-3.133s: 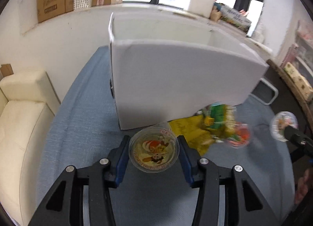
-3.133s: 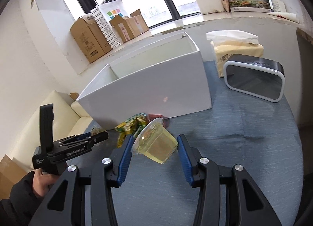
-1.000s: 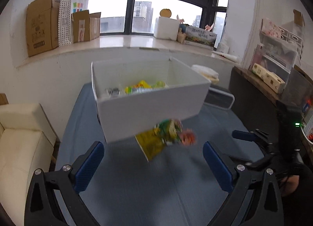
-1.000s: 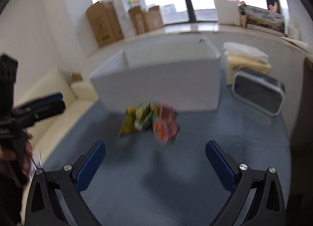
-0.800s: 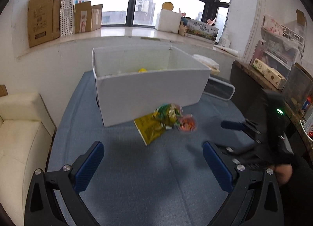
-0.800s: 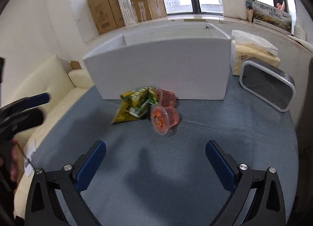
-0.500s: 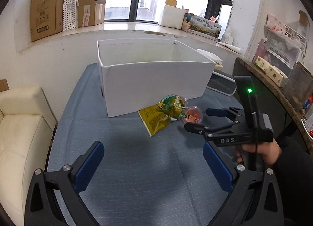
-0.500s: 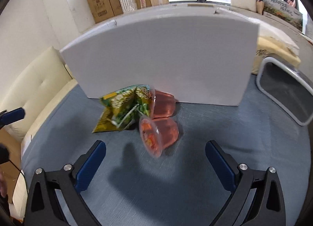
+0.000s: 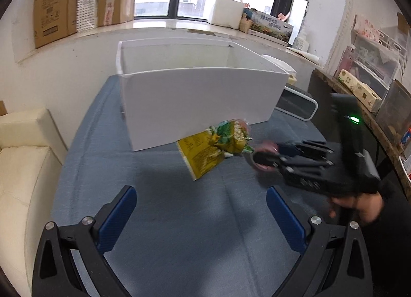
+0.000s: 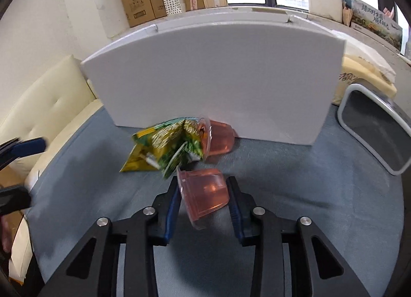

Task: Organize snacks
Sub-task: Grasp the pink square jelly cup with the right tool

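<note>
Closing on a pink jelly cup (image 10: 205, 195) lying on its side, the right tool (image 10: 204, 200) has its blue pads at the cup's flanks, seemingly touching. Just ahead lie a second jelly cup (image 10: 221, 140) and green-yellow snack packets (image 10: 164, 149), against the white box (image 10: 213, 78) on the blue bench (image 10: 308, 207). Off to its left, the left tool (image 9: 199, 216) hangs wide open, empty. The thin-walled cup probably dents and slips; hold mid-wall, gently.
</note>
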Action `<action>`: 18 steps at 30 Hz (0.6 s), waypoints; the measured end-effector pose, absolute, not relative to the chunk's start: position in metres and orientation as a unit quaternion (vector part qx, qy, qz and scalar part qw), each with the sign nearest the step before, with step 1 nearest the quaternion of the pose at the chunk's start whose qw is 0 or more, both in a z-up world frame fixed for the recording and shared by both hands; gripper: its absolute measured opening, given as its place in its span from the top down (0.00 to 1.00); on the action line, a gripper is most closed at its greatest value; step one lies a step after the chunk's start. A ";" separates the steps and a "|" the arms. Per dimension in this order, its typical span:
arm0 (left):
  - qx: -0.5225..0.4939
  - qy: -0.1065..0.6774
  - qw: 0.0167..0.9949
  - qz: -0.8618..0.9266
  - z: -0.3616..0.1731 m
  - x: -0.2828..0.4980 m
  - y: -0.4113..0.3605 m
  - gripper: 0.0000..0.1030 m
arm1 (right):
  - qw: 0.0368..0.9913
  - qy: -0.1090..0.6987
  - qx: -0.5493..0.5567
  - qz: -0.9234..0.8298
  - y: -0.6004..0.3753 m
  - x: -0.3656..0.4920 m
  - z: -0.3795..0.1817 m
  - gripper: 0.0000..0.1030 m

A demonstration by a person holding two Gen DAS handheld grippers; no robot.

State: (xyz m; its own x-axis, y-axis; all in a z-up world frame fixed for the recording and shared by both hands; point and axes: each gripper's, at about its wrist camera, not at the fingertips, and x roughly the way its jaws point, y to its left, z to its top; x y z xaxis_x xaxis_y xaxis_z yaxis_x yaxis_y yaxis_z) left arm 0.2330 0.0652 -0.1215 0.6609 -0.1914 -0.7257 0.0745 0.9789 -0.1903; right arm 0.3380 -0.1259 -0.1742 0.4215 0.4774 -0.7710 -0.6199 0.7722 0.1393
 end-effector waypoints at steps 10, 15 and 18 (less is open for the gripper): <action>-0.046 0.427 0.900 -0.078 -0.139 0.297 0.020 0.00 | 0.853 0.413 -0.048 0.315 -0.198 0.273 -0.151 0.64; -0.040 0.439 0.894 -0.082 -0.154 0.323 0.001 0.05 | 0.859 0.412 -0.031 0.303 -0.219 0.254 -0.150 0.64; -0.029 0.448 0.892 -0.056 -0.161 0.333 -0.001 0.31 | 0.861 0.412 -0.023 0.295 -0.225 0.247 -0.150 0.64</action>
